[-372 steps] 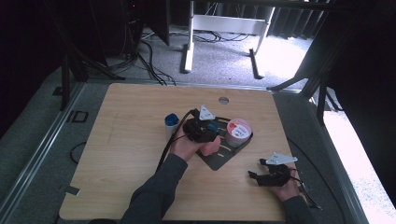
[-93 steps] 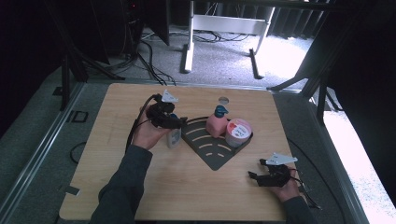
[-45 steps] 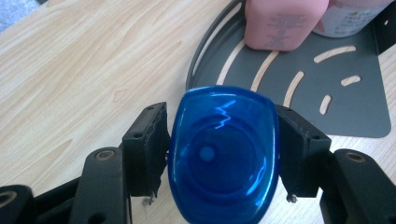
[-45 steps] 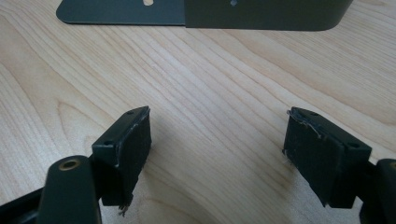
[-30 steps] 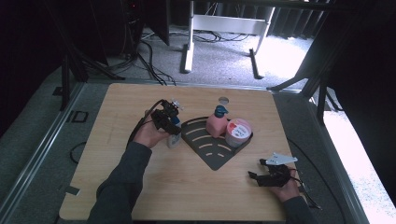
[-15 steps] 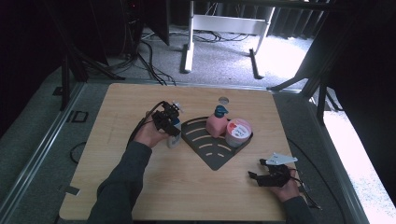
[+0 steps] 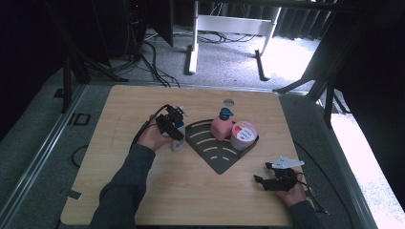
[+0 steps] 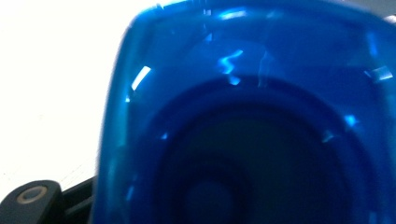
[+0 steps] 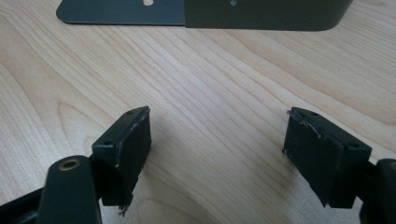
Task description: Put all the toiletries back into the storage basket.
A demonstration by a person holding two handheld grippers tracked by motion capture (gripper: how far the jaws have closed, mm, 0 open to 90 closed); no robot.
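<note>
With my left gripper [image 7: 174, 128] having just been closing its jaws around the blue-capped bottle [image 7: 178, 136], standing just left of the dark corner rack [image 7: 217, 160] mid-table, I should squeeze squarely before lifting, while my right gripper [image 7: 261, 180] rests with jaws apart near the table's right front corner.

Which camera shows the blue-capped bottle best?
The high view: there the bottle stands whole on the table, left of the black rack, at the left gripper. The left gripper view gives only a blurred blue close-up; the right gripper view looks at bare wood.
</note>
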